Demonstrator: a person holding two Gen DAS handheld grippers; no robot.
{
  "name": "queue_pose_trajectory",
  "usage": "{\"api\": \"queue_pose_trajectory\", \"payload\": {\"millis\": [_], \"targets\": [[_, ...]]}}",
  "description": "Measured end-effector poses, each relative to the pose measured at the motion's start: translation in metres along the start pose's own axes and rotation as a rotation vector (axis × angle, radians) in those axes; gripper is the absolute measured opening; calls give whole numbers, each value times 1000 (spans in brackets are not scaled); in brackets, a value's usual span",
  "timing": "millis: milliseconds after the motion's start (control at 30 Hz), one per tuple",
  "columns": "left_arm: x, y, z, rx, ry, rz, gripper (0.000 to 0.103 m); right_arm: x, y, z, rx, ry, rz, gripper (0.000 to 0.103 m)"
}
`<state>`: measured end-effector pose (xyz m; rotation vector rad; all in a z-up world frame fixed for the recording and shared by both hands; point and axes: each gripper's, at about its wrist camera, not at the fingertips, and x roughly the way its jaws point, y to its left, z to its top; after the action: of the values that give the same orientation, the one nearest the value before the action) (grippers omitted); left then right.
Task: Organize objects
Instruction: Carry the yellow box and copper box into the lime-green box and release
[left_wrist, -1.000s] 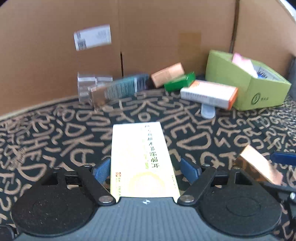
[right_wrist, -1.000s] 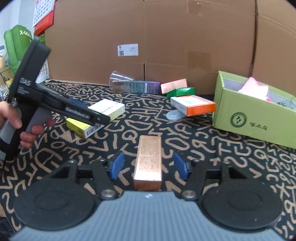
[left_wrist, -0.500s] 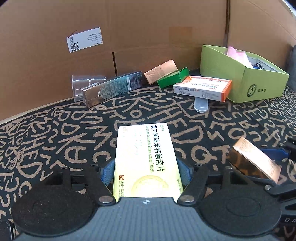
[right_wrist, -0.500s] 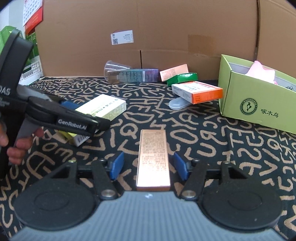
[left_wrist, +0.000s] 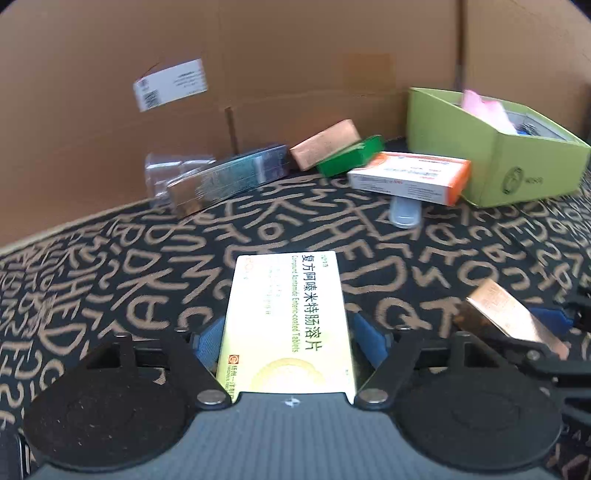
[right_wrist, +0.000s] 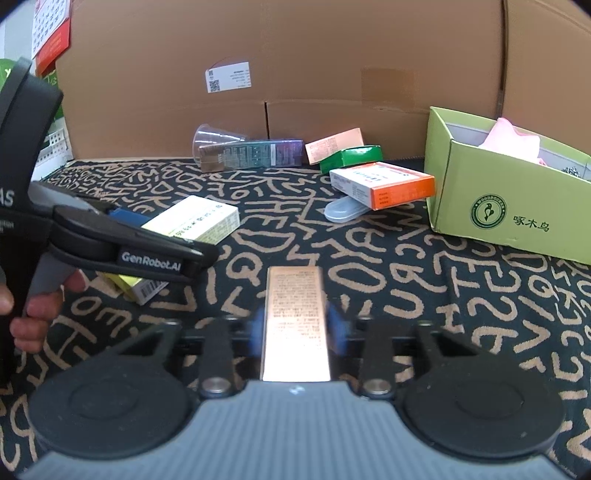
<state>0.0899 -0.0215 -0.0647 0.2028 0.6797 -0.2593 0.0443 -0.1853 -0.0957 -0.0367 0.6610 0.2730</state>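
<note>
Boxes scattered over the lettered cloth on my bench (right_wrist: 424, 295) are what I am sorting, and the green carton (right_wrist: 509, 206) at the right of the frame, the biggest thing here, looks the likely home for them. Next in size, the yellow tablet box (left_wrist: 286, 325) lies at the lower centre of the left view between the fingers of my left gripper (left_wrist: 286, 341); the jaws are closing, with the left pad at the box's side and a sliver of gap at the right. Smallest, the copper box (right_wrist: 294, 325) sits at the lower centre of the right view, and my right gripper (right_wrist: 295, 328) is closing on it, pads blurred right at its long sides. To do this well, I judge I should keep each box centred and square to the pads, squeeze fully, then lift straight before carrying.
</note>
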Motion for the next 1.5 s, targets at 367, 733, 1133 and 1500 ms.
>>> {"api": "queue_pose_trajectory", "payload": {"millis": [367,733,1133,1500], "targets": [[-19,-49,17,132,-26,-63,69,-19,-23,-5,55,-43,11,30],[-32,-97,79,130,-128,-150,69,-60,-73,9,77,-158,-38,30],[-15,-168,192,67,-276,-283,69,-102,-176,78,103,-377,-343,30],[78,-189,217,0,-228,-224,69,-4,-247,105,74,-299,-451,30]]}}
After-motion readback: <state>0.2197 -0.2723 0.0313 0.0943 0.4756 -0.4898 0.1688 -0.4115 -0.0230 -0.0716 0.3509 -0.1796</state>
